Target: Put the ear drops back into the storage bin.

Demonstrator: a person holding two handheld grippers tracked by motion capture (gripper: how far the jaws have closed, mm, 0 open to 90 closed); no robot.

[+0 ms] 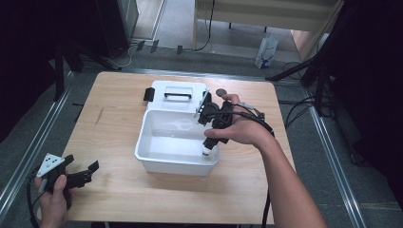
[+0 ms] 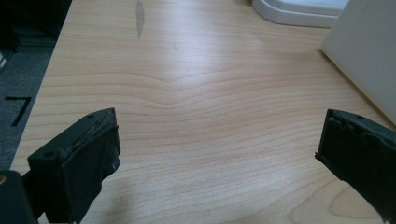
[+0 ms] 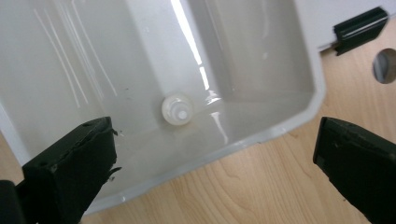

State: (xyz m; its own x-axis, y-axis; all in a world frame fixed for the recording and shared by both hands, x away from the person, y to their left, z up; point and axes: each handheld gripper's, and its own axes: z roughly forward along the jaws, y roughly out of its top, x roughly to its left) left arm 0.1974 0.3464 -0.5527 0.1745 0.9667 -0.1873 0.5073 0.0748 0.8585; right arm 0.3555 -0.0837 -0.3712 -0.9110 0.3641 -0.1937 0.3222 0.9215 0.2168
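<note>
A white plastic bin (image 1: 142, 147) stands in the middle of the wooden table (image 1: 114, 190). On its floor, by the near right corner, lies a small white round-topped bottle (image 3: 177, 110), seen from above. My right gripper (image 1: 207, 142) points down over that corner. In the right gripper view its jaws (image 3: 215, 140) are wide apart above the bin's rim (image 3: 280, 130), open and holding nothing, with the bottle lying free below them. My left gripper (image 1: 88, 172) rests at the table's near left corner, open over bare wood (image 2: 217, 140), well away from the bin.
The bin's white lid (image 1: 178, 88) with a black handle lies flat right behind the bin, with a black latch (image 1: 148, 94) at its left. A round grey spot (image 1: 221, 92) marks the table beside the lid. Wood stretches bare to the left of the bin.
</note>
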